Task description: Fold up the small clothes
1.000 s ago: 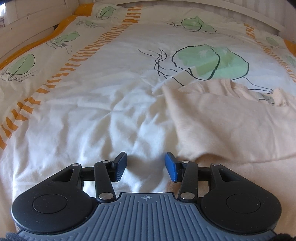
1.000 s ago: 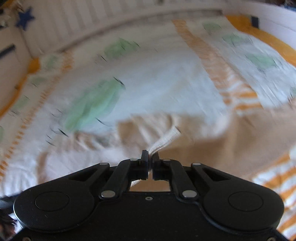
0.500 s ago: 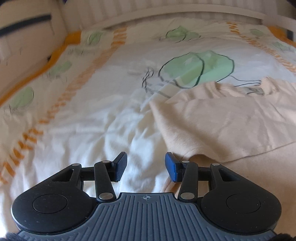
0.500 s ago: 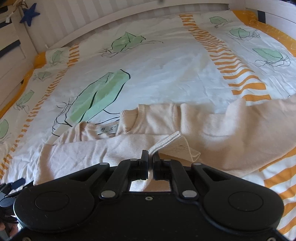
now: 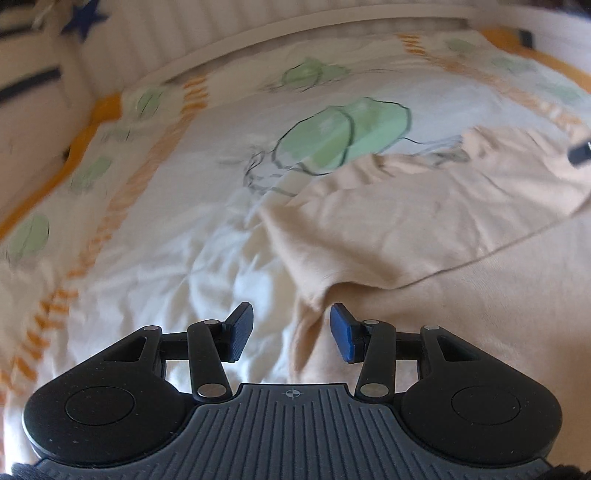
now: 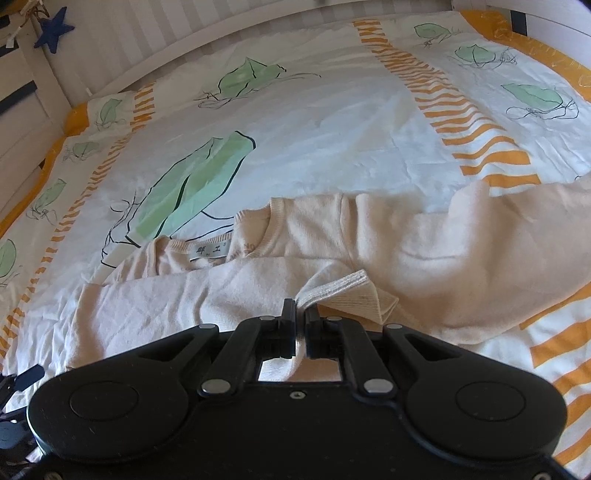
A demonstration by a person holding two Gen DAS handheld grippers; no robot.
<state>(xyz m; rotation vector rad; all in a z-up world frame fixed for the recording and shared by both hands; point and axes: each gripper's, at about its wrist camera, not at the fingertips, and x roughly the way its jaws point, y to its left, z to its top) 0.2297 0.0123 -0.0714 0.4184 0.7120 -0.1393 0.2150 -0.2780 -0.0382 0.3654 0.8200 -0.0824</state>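
- One cream sweater (image 6: 424,243) lies spread on the bed cover (image 6: 332,122), ahead of both grippers; its neck opening with one small white label (image 6: 208,251) sits ahead and to the left of the right gripper.
- Two grippers are in use. The right gripper (image 6: 300,314) has its jaws pressed together on a pinch of the sweater's fabric, right beside one ribbed cuff (image 6: 351,295), which fans out just ahead and to the right of the jaws.
- One sleeve (image 6: 155,295) runs from those jaws off to the left across the sweater's body; a second sleeve bulges up well to the right.
- The left gripper (image 5: 291,330) stands partly open, with nothing pressed between its two blue pads (image 5: 341,332).
- A folded edge of the sweater (image 5: 424,229) lies beneath and just ahead of the gap, more under the right-hand pad; bare cover lies under the left-hand one.
- The left view is blurred, so fine detail there cannot be told.
- The cover shows several green leaf prints, two bands of orange stripes and an orange border.
- One blue star (image 6: 53,31) hangs on the white slatted bed frame (image 6: 166,33), far ahead and to the left of the right gripper.
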